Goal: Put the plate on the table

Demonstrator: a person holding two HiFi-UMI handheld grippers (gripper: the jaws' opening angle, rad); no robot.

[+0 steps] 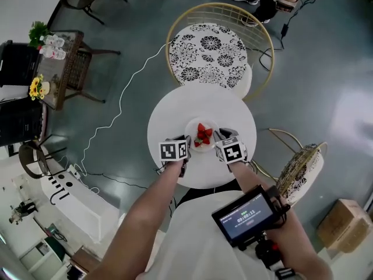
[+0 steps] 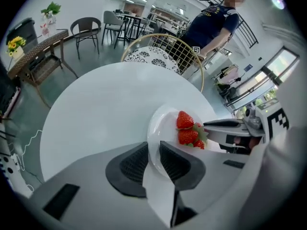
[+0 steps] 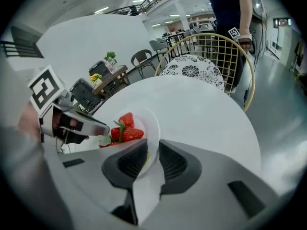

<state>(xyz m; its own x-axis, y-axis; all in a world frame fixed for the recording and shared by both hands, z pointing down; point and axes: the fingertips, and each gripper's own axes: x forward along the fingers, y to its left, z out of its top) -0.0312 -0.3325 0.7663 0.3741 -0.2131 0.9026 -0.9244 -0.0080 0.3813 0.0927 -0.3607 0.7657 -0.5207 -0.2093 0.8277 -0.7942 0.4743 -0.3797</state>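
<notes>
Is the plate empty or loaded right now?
Loaded. The plate holds a few red strawberries with green leaves. The left gripper and right gripper each clamp its rim, on opposite sides.

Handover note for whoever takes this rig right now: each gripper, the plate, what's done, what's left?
Left gripper: shut on the rim of the plate.
Right gripper: shut on the opposite rim.
The plate, holding strawberries, is over the near half of the white table; contact with the top cannot be told.
Done: plate is at the table.
Left: lower it if needed, open both grippers, back away.
</notes>
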